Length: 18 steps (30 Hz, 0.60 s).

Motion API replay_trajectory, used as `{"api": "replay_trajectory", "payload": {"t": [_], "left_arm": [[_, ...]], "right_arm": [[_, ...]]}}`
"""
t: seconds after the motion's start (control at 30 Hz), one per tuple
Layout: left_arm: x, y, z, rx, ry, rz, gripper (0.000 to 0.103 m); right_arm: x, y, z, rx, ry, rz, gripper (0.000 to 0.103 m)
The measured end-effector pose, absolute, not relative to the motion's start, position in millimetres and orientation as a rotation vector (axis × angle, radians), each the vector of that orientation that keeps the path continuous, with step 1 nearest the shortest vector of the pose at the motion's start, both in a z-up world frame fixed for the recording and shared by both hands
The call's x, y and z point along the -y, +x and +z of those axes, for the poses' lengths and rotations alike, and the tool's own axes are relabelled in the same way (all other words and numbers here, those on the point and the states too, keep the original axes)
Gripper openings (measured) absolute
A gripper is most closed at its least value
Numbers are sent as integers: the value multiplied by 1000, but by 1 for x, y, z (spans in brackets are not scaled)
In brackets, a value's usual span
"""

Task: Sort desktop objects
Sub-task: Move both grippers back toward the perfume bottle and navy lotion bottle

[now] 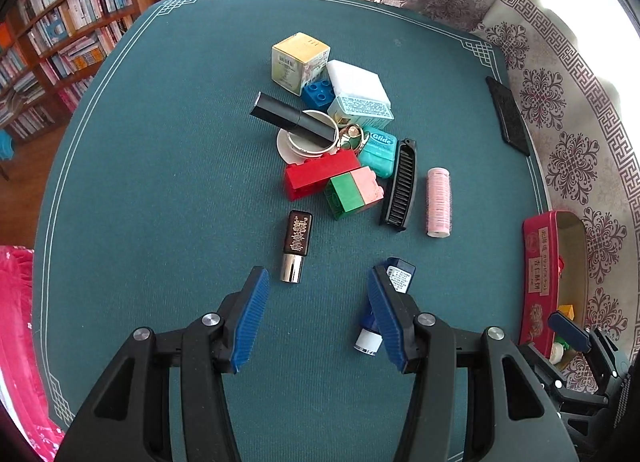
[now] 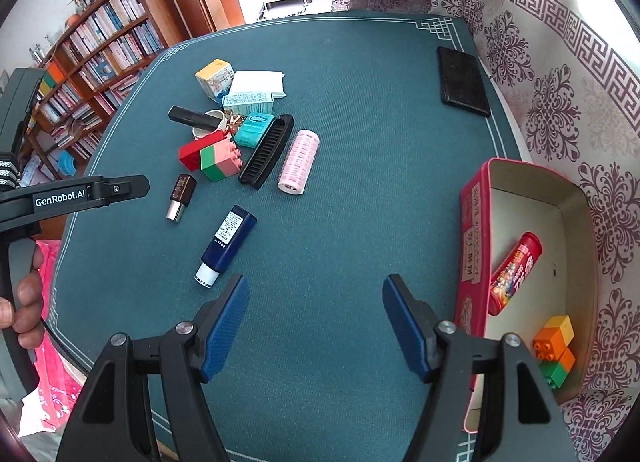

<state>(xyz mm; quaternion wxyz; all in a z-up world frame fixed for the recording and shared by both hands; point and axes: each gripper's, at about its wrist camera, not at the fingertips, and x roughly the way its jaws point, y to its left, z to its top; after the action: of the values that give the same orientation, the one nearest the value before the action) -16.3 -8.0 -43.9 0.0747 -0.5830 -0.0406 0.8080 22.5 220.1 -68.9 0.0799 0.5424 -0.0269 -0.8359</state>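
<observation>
Hovering over the green worktop (image 2: 360, 102), both hand-held grippers stand with jaws apart and nothing between them: left hand-held gripper (image 1: 318, 282), right hand-held gripper (image 2: 314, 290).

Unsorted pile sits mid-worktop. Nearest loose items: brown bottle (image 1: 297, 244) and navy tube (image 2: 228, 244), both lying flat. Red tin (image 2: 472, 246) at the right edge already holds a red canister (image 2: 516, 274) and orange-green blocks (image 2: 556, 350).

Risks, as judged:
- Navy tube lies just under the left gripper's right finger; descending askew could nudge or roll it.
- Round bottle may spin out of a pinch.
- Both grippers are close; reaching for the same tube risks collision.
</observation>
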Motion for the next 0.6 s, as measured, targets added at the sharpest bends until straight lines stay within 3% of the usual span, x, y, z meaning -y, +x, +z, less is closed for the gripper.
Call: {"api": "replay_trajectory", "payload": {"t": [0.6], "left_arm": [[10, -54, -95, 79, -1840, 2318, 55]], "right_arm": [[-200, 6, -98, 101, 1746, -2459, 73]]}}
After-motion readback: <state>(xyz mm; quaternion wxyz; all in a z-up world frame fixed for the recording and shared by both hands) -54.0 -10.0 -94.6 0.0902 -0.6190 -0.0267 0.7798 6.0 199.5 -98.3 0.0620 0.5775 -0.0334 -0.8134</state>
